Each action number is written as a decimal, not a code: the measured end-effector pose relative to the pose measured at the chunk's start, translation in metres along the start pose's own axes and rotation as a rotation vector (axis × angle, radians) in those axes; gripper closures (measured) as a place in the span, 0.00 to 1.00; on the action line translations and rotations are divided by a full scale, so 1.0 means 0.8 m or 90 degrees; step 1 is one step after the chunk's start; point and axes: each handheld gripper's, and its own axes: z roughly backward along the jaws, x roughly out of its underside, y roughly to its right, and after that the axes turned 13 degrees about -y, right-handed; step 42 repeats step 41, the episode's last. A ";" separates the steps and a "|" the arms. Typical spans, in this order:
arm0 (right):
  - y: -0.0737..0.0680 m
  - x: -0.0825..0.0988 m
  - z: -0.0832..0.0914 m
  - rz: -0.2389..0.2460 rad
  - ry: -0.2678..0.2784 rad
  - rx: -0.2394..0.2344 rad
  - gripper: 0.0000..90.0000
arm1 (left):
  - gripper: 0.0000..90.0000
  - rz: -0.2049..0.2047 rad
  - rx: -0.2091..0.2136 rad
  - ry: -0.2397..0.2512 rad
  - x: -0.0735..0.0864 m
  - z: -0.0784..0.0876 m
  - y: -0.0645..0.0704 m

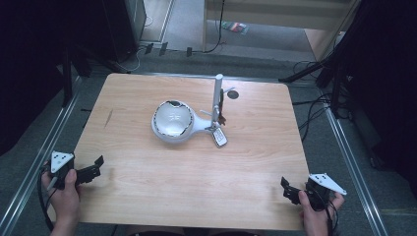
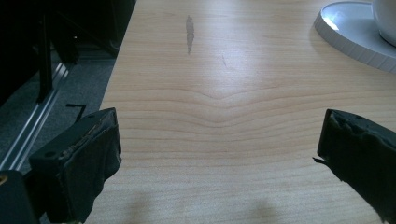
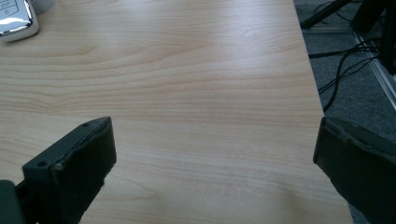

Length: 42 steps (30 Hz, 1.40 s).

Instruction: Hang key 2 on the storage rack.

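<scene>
At the lower left of the high view, the left claw (image 1: 97,167) rests at the near edge of the light wooden desk (image 1: 147,187), held in a hand (image 1: 64,194) that comes in from the bottom. Its jaws stand wide apart and hold nothing; in the left gripper view only bare wood lies between them. At the lower right, the right claw (image 1: 287,189) sits the same way near the desk's corner, held by the other hand (image 1: 317,211), with jaws also spread and empty. I judge that both are parked at the near corners as a waiting position, well apart from the work.

Farther away, in the middle of the frame, stands the white round lamp-like device (image 1: 172,120). It has a bowl-shaped head with a dark shiny inside, on a flat white base that narrows toward the right. A thin white upright post (image 1: 217,98) rises beside it, and a small white remote-like object (image 1: 220,137) lies just in front of the post. Beyond the desk, black cables (image 1: 314,105) lie on the grey floor (image 1: 187,29).
</scene>
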 end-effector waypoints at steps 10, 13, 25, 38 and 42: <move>0.019 0.013 0.010 -0.013 0.014 0.019 0.00 | 0.00 -0.002 0.004 -0.001 0.000 0.000 0.001; 0.026 0.017 0.011 -0.018 0.015 0.023 0.00 | 0.00 -0.001 0.004 -0.001 0.000 0.000 0.001; 0.047 0.029 0.020 -0.036 0.024 0.004 0.00 | 0.00 -0.007 0.001 -0.003 0.000 0.000 0.002; 0.045 0.035 0.017 -0.041 0.026 -0.002 0.00 | 0.00 0.013 0.014 0.000 0.000 0.000 -0.002; 0.047 0.035 0.017 -0.047 0.023 -0.007 0.00 | 0.00 0.015 0.015 -0.002 0.000 0.000 -0.003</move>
